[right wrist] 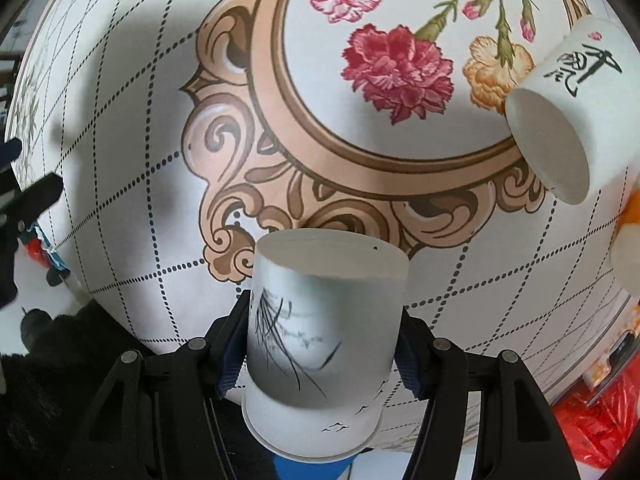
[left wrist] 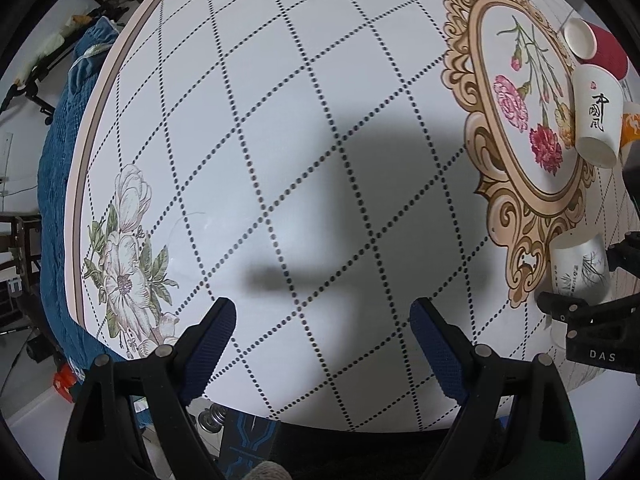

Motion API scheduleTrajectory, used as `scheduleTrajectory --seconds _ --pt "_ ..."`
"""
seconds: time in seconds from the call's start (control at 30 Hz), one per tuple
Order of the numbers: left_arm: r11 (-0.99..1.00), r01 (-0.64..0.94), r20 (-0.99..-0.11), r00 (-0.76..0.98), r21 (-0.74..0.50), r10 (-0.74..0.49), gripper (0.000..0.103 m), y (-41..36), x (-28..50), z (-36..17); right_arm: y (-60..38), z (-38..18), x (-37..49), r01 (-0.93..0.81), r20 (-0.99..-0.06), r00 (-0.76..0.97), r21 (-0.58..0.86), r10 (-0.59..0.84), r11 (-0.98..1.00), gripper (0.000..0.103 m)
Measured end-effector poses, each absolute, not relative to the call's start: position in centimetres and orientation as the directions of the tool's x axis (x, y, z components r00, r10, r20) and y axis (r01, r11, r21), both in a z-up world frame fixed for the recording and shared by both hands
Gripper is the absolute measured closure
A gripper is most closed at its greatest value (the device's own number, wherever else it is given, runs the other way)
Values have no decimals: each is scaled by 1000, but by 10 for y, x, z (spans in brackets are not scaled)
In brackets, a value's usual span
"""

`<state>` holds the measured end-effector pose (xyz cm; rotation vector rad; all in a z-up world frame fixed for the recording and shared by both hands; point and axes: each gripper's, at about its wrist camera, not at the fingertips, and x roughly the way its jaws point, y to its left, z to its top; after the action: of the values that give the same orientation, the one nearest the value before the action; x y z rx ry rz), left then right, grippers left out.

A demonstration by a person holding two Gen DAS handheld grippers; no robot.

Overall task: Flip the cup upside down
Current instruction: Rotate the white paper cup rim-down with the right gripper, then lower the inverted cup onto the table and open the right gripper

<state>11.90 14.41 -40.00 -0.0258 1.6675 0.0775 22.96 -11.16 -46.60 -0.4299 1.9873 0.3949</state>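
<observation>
A white paper cup with ink-drawn grass and birds [right wrist: 320, 344] sits between the fingers of my right gripper [right wrist: 320, 340], which is shut on it. Its base faces away from me and its rim points back, near the table's front edge. The same cup [left wrist: 580, 272] shows at the right of the left wrist view, with the right gripper [left wrist: 592, 312] around it. My left gripper [left wrist: 322, 340] is open and empty above the bare tablecloth near the front edge.
A white cup with black calligraphy [right wrist: 568, 104] stands base up on the tablecloth's flower medallion [right wrist: 360, 80]. A red cup [left wrist: 596, 46] and an orange-patterned cup [left wrist: 630, 128] stand behind it. The round table [left wrist: 280, 120] ends at the left and front.
</observation>
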Motion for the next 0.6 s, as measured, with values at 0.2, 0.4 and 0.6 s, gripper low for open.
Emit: scheduleTrajectory --seconds 0.2,0.4,0.6 --pt "998 -43 -994 -100 37 32 14 121 120 -404 -141 -459 259 -407 -896 -435 104 -92 908 27" --pt "999 -24 -994 -101 39 36 14 95 120 -404 -172 -462 290 -334 -893 -447 116 -49 935 27" --pt "999 -10 -994 -103 38 37 14 73 123 -403 -199 -454 311 -301 -904 -428 151 8 942 29"
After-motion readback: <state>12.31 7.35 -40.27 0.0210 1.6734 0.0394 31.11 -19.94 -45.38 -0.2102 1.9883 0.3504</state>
